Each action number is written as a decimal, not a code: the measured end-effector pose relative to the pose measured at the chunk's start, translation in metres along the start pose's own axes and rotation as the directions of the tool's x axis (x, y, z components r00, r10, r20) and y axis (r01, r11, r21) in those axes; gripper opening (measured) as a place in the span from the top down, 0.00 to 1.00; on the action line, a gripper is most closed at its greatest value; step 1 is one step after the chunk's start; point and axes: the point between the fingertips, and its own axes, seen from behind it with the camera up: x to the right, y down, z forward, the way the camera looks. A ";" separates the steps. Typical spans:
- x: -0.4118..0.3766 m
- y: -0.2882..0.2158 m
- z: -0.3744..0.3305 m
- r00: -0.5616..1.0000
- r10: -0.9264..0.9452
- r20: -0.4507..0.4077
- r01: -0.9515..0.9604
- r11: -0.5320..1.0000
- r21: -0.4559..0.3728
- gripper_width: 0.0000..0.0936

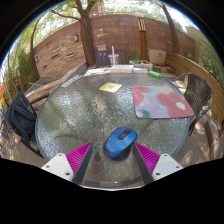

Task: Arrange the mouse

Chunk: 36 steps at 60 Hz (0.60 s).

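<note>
With the gripper (112, 158) spread wide, I see the blue mouse (120, 143) sitting between its fingers, gaps both sides.

Mouse rests on the round glass table (75, 115), just fwd of the pink pads (78, 159) (nothing clamped, fingers well apart). At approx 1 o'clock from the mouse lies a multicoloured mouse mat (160, 101); at 12 o'clock, farther off, a yellow note (110, 87). A dark chair (22, 118) stands at 9 o'clock, a brick wall (62, 50) beyond the table.

Glossy blue plastic mouse (120, 142) on a textured glass tabletop (85, 115).
</note>
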 end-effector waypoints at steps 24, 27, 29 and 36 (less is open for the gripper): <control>0.008 -0.028 0.038 0.993 -0.097 -0.070 0.095 0.995 -0.036 0.49; 0.007 -0.028 0.038 0.992 -0.105 -0.075 0.102 0.994 -0.038 0.53; 0.009 -0.028 0.036 0.991 -0.106 -0.080 0.103 0.994 -0.046 0.56; -0.004 -0.043 0.024 0.990 -0.135 -0.037 0.134 0.990 -0.035 0.62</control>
